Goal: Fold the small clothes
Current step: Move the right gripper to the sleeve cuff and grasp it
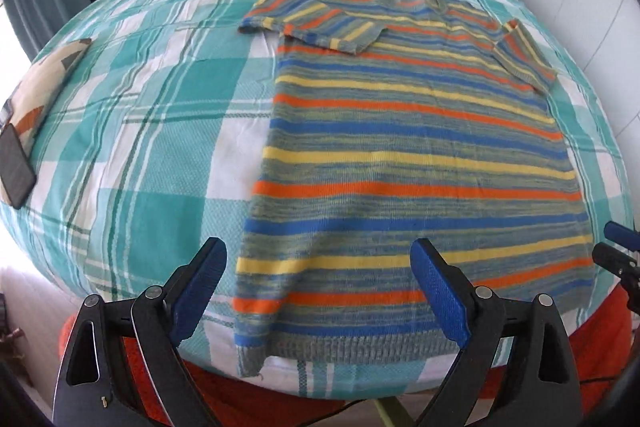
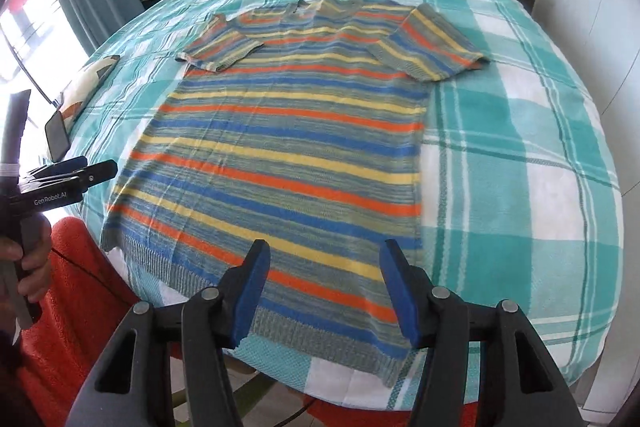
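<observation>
Left wrist view: left gripper [image 1: 320,287] spread wide, holding nothing, above the sweater's hem.
Right gripper [image 2: 322,285]: wide apart, empty, poised over the hem.
Striped sweater [image 1: 408,147]: flat on plaid bedspread [image 1: 140,131], at 12 o'clock from both grippers, sleeves folded inward.

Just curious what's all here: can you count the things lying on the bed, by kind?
Sweater: 1
Phone: 1
Cushion: 1
Total: 3, on the bed
</observation>
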### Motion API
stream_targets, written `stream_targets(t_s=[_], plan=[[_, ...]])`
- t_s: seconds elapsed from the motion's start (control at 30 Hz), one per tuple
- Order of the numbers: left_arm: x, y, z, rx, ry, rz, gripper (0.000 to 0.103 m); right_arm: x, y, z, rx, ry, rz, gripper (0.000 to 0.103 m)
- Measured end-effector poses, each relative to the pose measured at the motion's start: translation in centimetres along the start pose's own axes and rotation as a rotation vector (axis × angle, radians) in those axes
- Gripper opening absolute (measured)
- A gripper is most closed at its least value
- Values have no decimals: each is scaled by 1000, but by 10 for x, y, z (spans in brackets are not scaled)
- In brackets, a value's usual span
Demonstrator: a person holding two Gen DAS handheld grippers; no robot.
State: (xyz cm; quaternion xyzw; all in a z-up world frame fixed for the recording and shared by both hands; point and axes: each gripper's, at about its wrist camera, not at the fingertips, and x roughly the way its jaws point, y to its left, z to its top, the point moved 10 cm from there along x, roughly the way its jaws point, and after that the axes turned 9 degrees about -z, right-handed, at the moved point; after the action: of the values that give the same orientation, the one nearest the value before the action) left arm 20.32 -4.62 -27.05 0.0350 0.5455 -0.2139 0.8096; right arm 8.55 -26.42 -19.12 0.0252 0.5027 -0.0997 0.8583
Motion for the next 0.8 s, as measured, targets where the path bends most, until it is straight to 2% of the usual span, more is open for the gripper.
stream_targets(t_s=[0.1, 0.13, 0.23, 0.3, 0.37, 0.43, 0.47, 0.5, 0.57, 0.67, 0.73, 0.77, 0.8], plan=[[34, 10, -54, 57, 173, 65, 96, 40, 7, -54, -32, 189, 6, 57], [32, 15, -66, 55, 179, 53, 98, 46, 4, -72, -41, 235, 5, 57], [11, 37, -94, 29, 232, 57, 96, 30, -12, -104, -69, 286, 17, 57], [-14, 52, -95, -18, 178, 49, 96, 11, -33, -100, -85, 283, 6, 56], [-41, 67, -84, -88, 89, 43, 96, -14, -62, -65, -137, 190, -65, 56], [-60, 83, -71, -154, 10, 62, 97, -34, -90, -9, -203, 57, -156, 57], [-66, 90, -64, -189, -23, 77, 97, -40, -97, 25, -242, -16, -182, 62], [-69, 96, -60, -224, -48, 88, 97, -42, -98, 54, -280, -87, -187, 70], [-67, 106, -55, -291, -58, 101, 97, -29, -90, 106, -350, -185, -133, 73], [-68, 107, -56, -339, -41, 103, 97, 26, -71, 161, -408, -207, -76, 72], [-75, 106, -60, -342, -38, 101, 97, 75, -63, 181, -444, -169, -97, 72], [-76, 108, -59, -335, -39, 115, 97, 99, -63, 186, -451, -134, -122, 65], [-81, 111, -61, -328, -41, 142, 97, 123, -66, 189, -442, -90, -141, 49]])
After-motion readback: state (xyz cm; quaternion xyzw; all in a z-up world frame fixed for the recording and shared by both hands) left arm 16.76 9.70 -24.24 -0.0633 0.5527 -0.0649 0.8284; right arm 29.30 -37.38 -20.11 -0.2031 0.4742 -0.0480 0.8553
